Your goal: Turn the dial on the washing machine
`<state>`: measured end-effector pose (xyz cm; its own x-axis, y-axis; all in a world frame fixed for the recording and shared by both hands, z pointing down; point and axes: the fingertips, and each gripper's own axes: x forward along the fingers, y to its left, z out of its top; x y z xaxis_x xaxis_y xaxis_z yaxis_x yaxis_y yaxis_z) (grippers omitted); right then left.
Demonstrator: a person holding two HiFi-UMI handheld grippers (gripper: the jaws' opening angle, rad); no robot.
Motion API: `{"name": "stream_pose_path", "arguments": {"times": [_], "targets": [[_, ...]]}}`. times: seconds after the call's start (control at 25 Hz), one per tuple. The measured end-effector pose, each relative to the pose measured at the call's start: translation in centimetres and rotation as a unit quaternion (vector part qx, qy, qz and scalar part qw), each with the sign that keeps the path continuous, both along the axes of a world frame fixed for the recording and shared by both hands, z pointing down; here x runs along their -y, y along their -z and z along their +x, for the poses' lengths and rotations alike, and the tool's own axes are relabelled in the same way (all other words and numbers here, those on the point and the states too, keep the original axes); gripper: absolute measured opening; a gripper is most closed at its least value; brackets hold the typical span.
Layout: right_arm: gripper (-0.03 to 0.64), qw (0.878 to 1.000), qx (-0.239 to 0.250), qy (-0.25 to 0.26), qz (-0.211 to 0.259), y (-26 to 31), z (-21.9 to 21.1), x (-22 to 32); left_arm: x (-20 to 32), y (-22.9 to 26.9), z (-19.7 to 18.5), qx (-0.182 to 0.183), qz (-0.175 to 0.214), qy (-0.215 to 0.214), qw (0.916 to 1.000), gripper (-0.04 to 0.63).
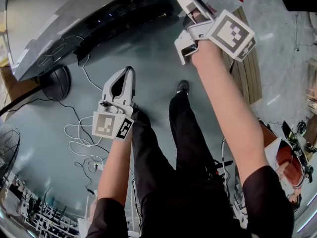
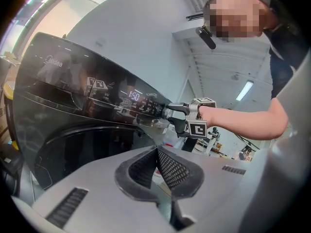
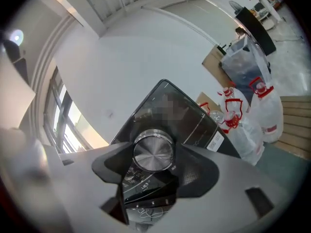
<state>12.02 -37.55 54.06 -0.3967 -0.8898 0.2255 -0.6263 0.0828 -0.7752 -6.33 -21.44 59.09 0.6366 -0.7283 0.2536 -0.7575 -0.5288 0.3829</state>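
Note:
The dark front-loading washing machine [image 1: 74,19] stands at the upper left of the head view. Its silver dial [image 3: 153,153] fills the middle of the right gripper view, and the jaws of my right gripper [image 3: 154,155] press on both of its sides. From the left gripper view, the right gripper [image 2: 171,114] reaches in from the right onto the dial [image 2: 164,113], just right of the lit display [image 2: 134,97]. My left gripper [image 1: 130,71] hangs lower, away from the machine [image 2: 63,110], shut with nothing between its pads [image 2: 167,166].
White cables [image 1: 79,133] lie on the floor by a round black fan base [image 1: 57,82]. A wooden pallet [image 1: 247,73] lies to the right. White bags with red print [image 3: 248,115] and a cardboard box [image 3: 216,64] stand beyond the machine. My shoe [image 1: 183,87] is near the machine's front.

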Motion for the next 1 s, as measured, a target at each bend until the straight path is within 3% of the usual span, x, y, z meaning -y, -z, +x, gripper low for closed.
{"name": "stream_pose_path", "arguments": {"times": [0.2, 0.68, 1.0], "targets": [[0.288, 0.997, -0.072, 0.012, 0.02, 0.6, -0.2, -0.1, -0.4, -0.2, -0.2, 0.0, -0.006, 0.003, 1.0, 0.015], [0.288, 0.983, -0.174, 0.029, 0.052, 0.7, -0.5, -0.1, -0.9, -0.5, 0.2, -0.011, -0.013, 0.001, 0.9999, 0.015], [0.288, 0.959, -0.268, 0.042, 0.079, 0.7, -0.8, -0.1, -1.7, -1.1, 0.1, -0.011, -0.022, -0.001, 0.9997, 0.015]]}}
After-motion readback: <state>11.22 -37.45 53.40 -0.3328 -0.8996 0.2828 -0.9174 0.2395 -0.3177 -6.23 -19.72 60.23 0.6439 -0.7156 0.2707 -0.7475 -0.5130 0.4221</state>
